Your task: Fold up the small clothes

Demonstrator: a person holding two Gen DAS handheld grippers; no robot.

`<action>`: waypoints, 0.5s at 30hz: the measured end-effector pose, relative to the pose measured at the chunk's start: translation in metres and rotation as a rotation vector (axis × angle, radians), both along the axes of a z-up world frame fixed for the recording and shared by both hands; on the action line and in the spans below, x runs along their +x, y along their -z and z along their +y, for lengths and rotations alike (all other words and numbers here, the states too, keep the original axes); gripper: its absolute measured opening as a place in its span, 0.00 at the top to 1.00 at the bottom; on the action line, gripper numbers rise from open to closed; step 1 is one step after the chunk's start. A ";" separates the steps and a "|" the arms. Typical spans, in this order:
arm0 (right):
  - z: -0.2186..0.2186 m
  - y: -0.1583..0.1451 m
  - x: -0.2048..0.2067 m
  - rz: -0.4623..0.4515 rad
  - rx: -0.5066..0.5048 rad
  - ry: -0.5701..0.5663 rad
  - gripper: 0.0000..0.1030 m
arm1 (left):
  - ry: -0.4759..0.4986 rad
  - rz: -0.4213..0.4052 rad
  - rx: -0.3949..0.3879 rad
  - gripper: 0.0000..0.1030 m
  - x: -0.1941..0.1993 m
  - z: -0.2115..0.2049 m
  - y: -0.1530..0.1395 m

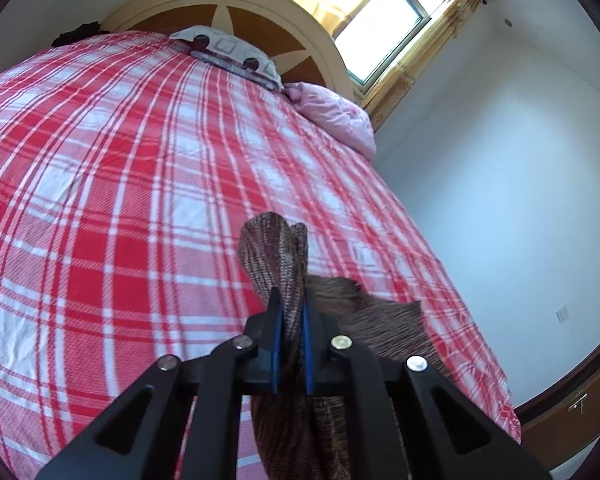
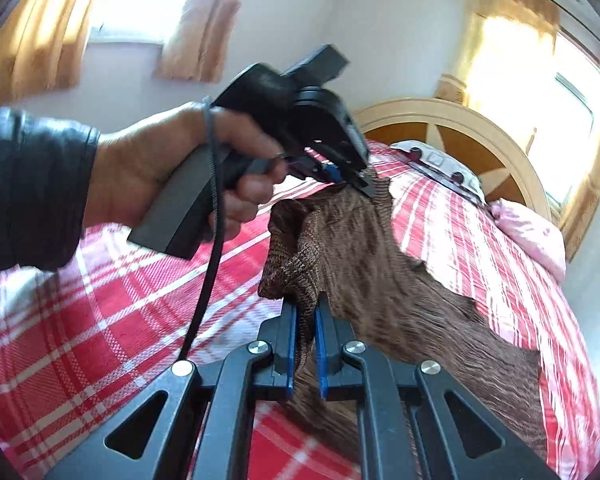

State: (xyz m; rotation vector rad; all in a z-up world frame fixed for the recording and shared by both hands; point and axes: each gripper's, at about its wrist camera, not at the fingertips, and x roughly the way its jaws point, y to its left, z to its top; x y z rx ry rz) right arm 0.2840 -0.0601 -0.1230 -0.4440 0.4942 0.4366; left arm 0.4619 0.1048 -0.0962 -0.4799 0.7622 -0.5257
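A brown knitted garment [image 2: 380,264] hangs between both grippers above a bed with a red and white plaid sheet [image 1: 120,184]. My left gripper [image 1: 291,300] is shut on a bunched edge of the garment [image 1: 284,256], which sticks up past the fingertips and hangs below. My right gripper [image 2: 306,304] is shut on another edge of the garment. In the right wrist view the left gripper [image 2: 356,182] and the hand holding it appear up and left, gripping the garment's far edge. The cloth stretches between the two, lifted off the sheet.
A patterned pillow [image 1: 228,50] and a pink quilt [image 1: 336,116] lie at the head of the bed by a round wooden headboard [image 1: 260,20]. A curtained window [image 1: 384,20] is behind. The bed's right edge [image 1: 480,340] drops beside a white wall.
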 end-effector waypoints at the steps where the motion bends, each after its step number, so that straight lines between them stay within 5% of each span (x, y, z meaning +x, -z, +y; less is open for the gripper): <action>1: -0.004 -0.003 -0.001 -0.006 0.006 0.006 0.93 | 0.008 -0.014 -0.007 0.92 0.000 -0.008 -0.007; 15: -0.118 -0.036 -0.010 -0.019 0.200 0.177 0.93 | 0.106 -0.067 -0.017 0.92 0.013 -0.128 -0.043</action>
